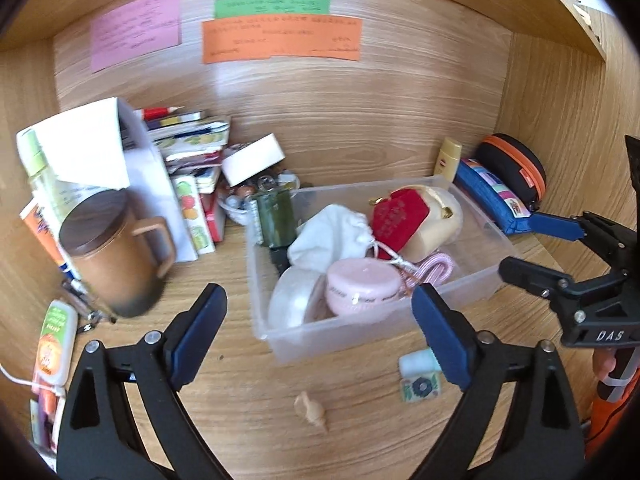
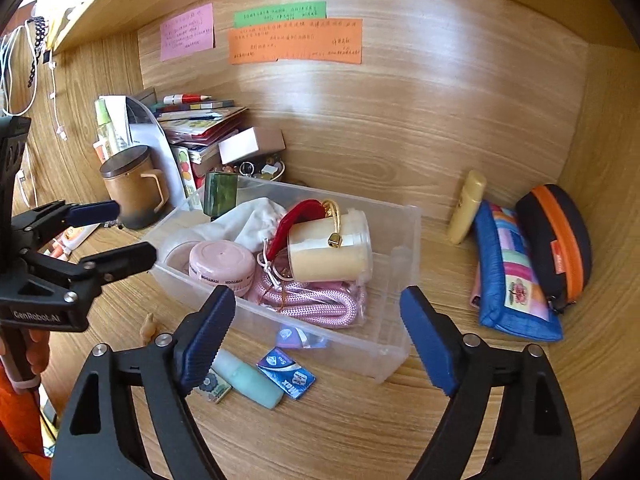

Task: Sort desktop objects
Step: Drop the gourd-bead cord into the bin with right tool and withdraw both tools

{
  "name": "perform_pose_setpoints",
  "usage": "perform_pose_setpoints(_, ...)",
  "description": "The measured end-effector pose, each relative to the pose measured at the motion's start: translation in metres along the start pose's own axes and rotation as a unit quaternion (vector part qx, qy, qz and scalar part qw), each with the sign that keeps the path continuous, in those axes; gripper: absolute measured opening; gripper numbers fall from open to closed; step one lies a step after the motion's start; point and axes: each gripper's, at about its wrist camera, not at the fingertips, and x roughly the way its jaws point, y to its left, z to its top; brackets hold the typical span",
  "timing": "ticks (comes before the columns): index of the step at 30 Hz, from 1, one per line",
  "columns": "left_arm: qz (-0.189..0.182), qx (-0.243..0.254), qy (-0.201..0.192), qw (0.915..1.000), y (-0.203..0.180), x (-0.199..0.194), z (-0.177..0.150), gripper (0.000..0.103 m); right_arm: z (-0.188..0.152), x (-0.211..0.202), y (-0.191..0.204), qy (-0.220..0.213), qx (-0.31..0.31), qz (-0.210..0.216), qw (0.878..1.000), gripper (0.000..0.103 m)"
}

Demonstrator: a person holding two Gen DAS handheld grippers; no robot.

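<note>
A clear plastic bin [image 1: 360, 332] [image 2: 400, 240] stands mid-desk. It holds a pink round case [image 1: 362, 286] [image 2: 222, 264], a white pouch [image 1: 332, 236], a cream jar [image 2: 332, 256] with a red tag [image 1: 396, 216], a pink rope [image 2: 316, 300] and a green bottle [image 1: 276, 216]. On the desk before it lie a mint tube [image 2: 248, 380], a blue gum pack [image 2: 286, 372], a patterned tile [image 1: 420, 388] and a tan figurine [image 1: 310, 410]. My left gripper [image 1: 318, 300] [image 2: 134, 230] is open near the bin's front left. My right gripper [image 2: 318, 300] [image 1: 518, 244] is open at its front right. Neither holds anything.
A brown lidded mug [image 1: 116, 256] and a pile of books [image 2: 200, 124] crowd the back left. A yellow bottle [image 2: 466, 208], a blue patchwork pouch [image 2: 512, 280] and a black-and-orange case [image 2: 560, 240] sit at the right wall. Paper notes [image 2: 296, 40] hang on the back panel.
</note>
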Motion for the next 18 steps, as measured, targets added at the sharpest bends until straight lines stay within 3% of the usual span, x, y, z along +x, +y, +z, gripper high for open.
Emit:
perform_pose_setpoints(9,0.022,0.0,0.025,0.9994,0.013,-0.005,-0.03,0.095,-0.015,-0.003,-0.002,0.012,0.022,-0.004,1.0,0.083)
perform_pose_setpoints(18,0.026,0.0,0.087,0.9959,0.02,0.02,-0.063,0.095,-0.038,0.012,-0.004,0.051,0.038,-0.008,0.998,0.083)
